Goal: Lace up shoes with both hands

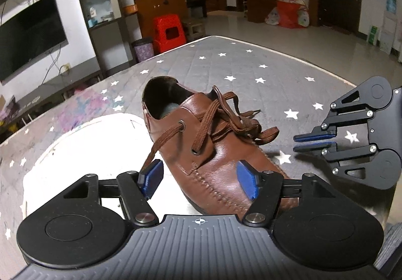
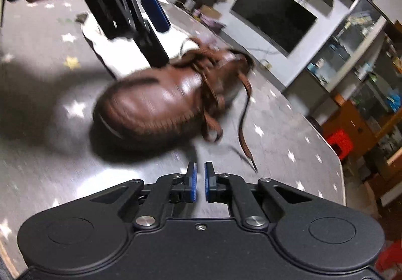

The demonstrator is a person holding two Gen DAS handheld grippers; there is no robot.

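— So where's the brown leather shoe (image 1: 201, 144)?
— Lying on the grey star-printed tabletop (image 1: 251, 66), partly over a white cloth (image 1: 83, 144), its brown flat laces (image 1: 221, 114) loose across the tongue.
— And the left gripper (image 1: 199, 178)?
— Jaws wide, straddling the toe; one lace end sits by its left blue pad.
— The right gripper (image 2: 200, 180)?
— Nearly closed, holding nothing, just beside the shoe.
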